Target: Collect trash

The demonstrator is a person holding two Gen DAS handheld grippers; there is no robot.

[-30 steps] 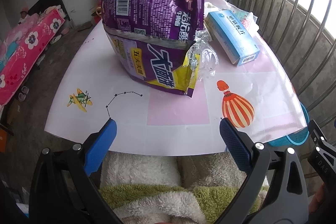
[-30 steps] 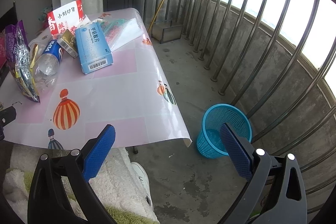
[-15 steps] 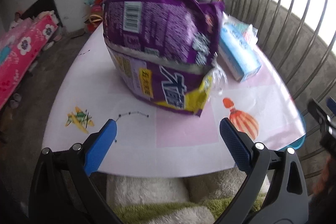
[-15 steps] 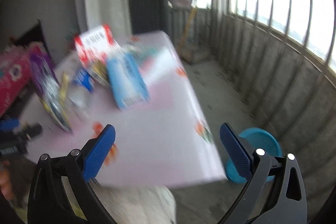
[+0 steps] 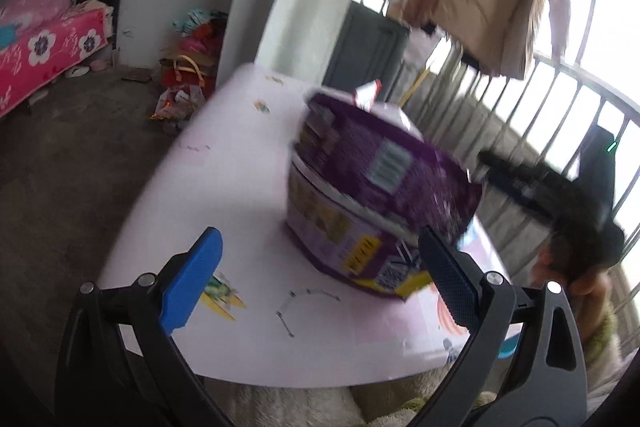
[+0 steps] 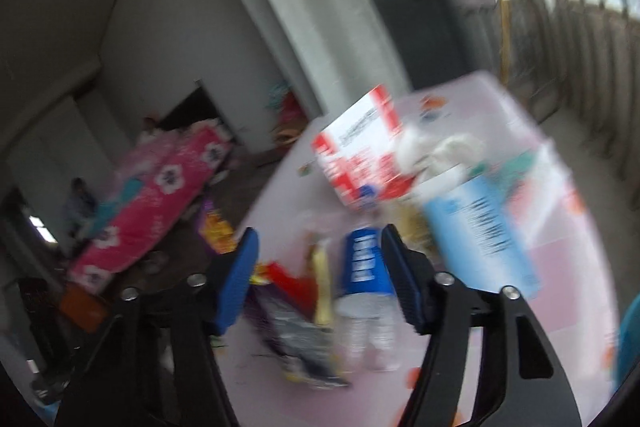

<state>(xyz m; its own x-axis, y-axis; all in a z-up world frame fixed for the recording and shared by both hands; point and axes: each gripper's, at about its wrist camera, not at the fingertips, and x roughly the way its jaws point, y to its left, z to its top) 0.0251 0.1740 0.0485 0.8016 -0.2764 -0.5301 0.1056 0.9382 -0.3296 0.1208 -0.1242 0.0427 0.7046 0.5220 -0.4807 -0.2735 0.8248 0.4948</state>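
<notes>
- so the trash sits bunched toward the far side of the low table with a pale pink and white printed plastic cover (image 5: 224, 187), which leaves the near edge bare and gives both tools room to come in from that side.
- the left gripper (image 5: 316, 291) hangs over the near edge with its blue pads wide apart and nothing between them; it points at the big purple crinkled foil snack bag (image 5: 372, 195), which stands puffed and upright near the middle of the table, so a pinch on its thin top seam looks the likely hold.
- the right gripper (image 6: 320, 279) has just been narrowing its jaws and stands about half open; in its own blurred view the clear crushed plastic bottle with a blue label (image 6: 366, 287) appears between the blue fingers, lying on its side, but the pads do not look to press on it.
- beside the bottle lie flattened foil wrappers (image 6: 304, 327), thin and shiny, and a light blue cardboard box (image 6: 480, 231) with a barcode; a red and white paper carton (image 6: 356, 155) stands behind them toward the far edge.
- a turquoise plastic basket (image 6: 628, 339) shows at the right border, off the table's right edge, a likely home for the trash.
- everything here looks light and crushable, so a soft squeeze should do.
</notes>
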